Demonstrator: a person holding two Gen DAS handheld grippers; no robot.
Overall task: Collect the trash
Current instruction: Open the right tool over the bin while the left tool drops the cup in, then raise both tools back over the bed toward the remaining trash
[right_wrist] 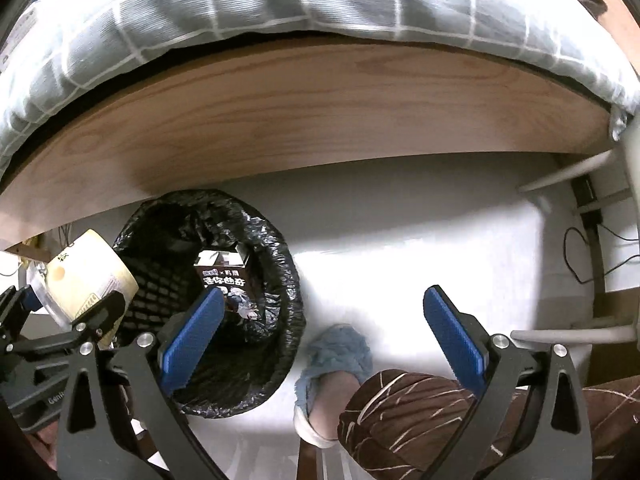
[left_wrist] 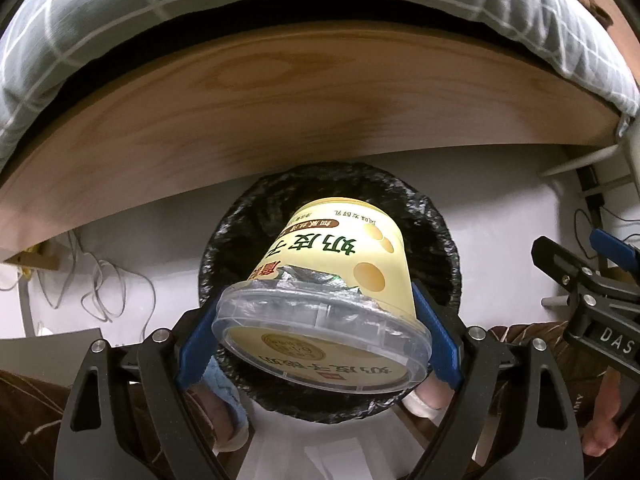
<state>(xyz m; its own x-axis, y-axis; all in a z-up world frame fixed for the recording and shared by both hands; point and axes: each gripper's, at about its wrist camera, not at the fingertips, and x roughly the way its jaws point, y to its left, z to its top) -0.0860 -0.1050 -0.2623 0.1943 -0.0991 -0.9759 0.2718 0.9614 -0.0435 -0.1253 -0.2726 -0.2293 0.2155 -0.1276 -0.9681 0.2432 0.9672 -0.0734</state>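
My left gripper (left_wrist: 320, 340) is shut on a pale yellow yogurt cup (left_wrist: 340, 264) with a clear plastic lid and torn foil. It holds the cup tilted directly above the trash bin (left_wrist: 440, 248) lined with a black bag. In the right wrist view the same cup (right_wrist: 84, 276) and left gripper show at the far left, beside the bin (right_wrist: 280, 264). A dark drink carton (right_wrist: 224, 280) lies inside the bin. My right gripper (right_wrist: 324, 340) is open and empty, to the right of the bin, above the floor.
A wooden bed frame (left_wrist: 280, 112) with a grey checked quilt (left_wrist: 120, 20) runs behind the bin. The person's blue slipper (right_wrist: 340, 348) and brown-trousered leg (right_wrist: 420, 412) are near the bin. Cables (left_wrist: 100, 288) lie on the white floor at left and right.
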